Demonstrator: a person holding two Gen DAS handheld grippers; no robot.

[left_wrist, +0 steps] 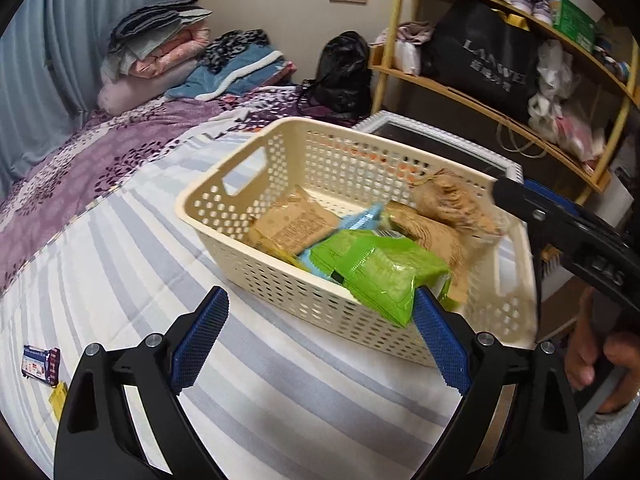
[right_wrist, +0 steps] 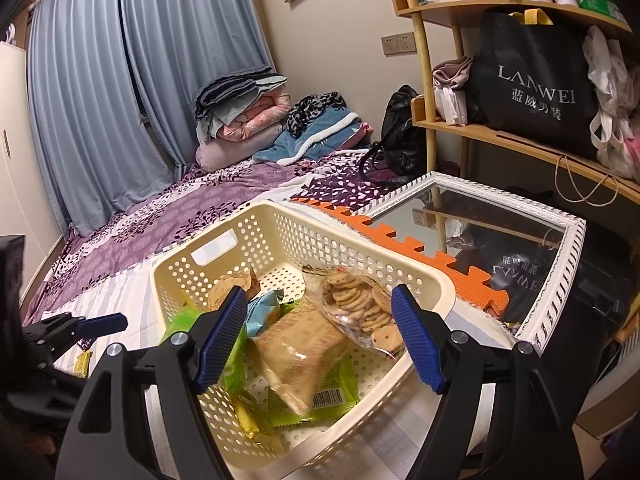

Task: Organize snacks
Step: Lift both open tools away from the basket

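Cookie bag (right_wrist: 360,312) between right gripper (right_wrist: 320,336) fingers (untouched)

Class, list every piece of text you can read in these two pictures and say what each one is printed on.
"LANWEI": white letters on the black bag on the shelf.
"蓝威男装": beneath it on the same bag.
Mirrored "LANWEI": the bag's reflection in the white-framed mirror.
Barcode on the green packet in the basket: digits too small.
Tan packet print: blurred.

The location is a home bedroom, identified by a bed (right_wrist: 168,216) with floral bedding, folded blankets (right_wrist: 244,108), blue curtains (right_wrist: 120,80), and a wooden shelf (right_wrist: 520,136) holding bags and shoes.
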